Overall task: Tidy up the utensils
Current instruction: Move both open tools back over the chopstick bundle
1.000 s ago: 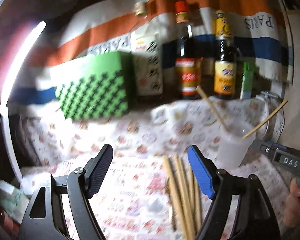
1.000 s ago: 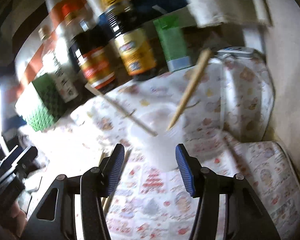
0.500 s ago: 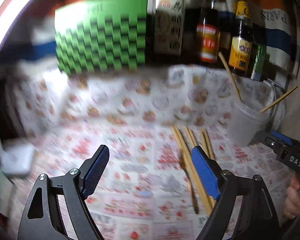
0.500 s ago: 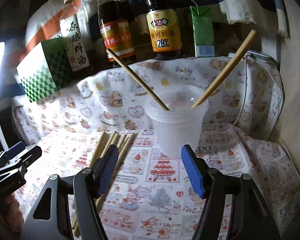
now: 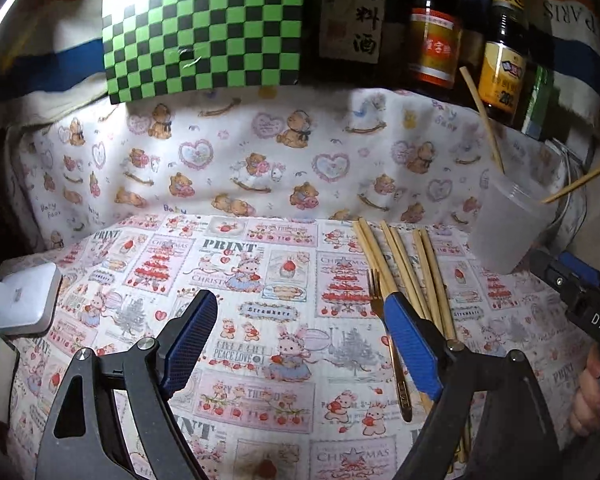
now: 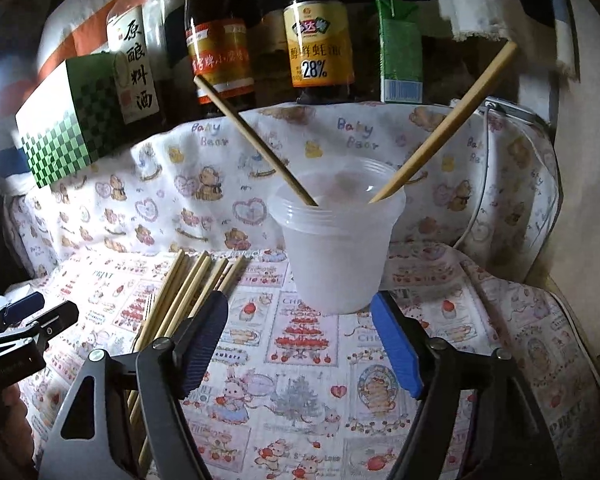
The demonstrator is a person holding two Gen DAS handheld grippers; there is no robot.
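Printed cloth covers the counter (image 5: 260,280); the cup (image 6: 336,248) holds two chopsticks. Loose chopsticks (image 5: 404,268) lie lengthwise — just beside the left tongs (image 5: 300,332), nearer them. Both tongs — left, right (image 6: 300,344) — are opening, empty.

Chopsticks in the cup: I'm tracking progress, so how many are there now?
2: one chopstick leans left in the cup, the other chopstick leans right. None seem hidden.

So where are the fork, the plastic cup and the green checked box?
fork (image 5: 396,364), left wrist view, its handle.
plastic cup (image 6: 336,264), right wrist view, its front wall.
green checked box (image 5: 204,36), left wrist view, its front face.
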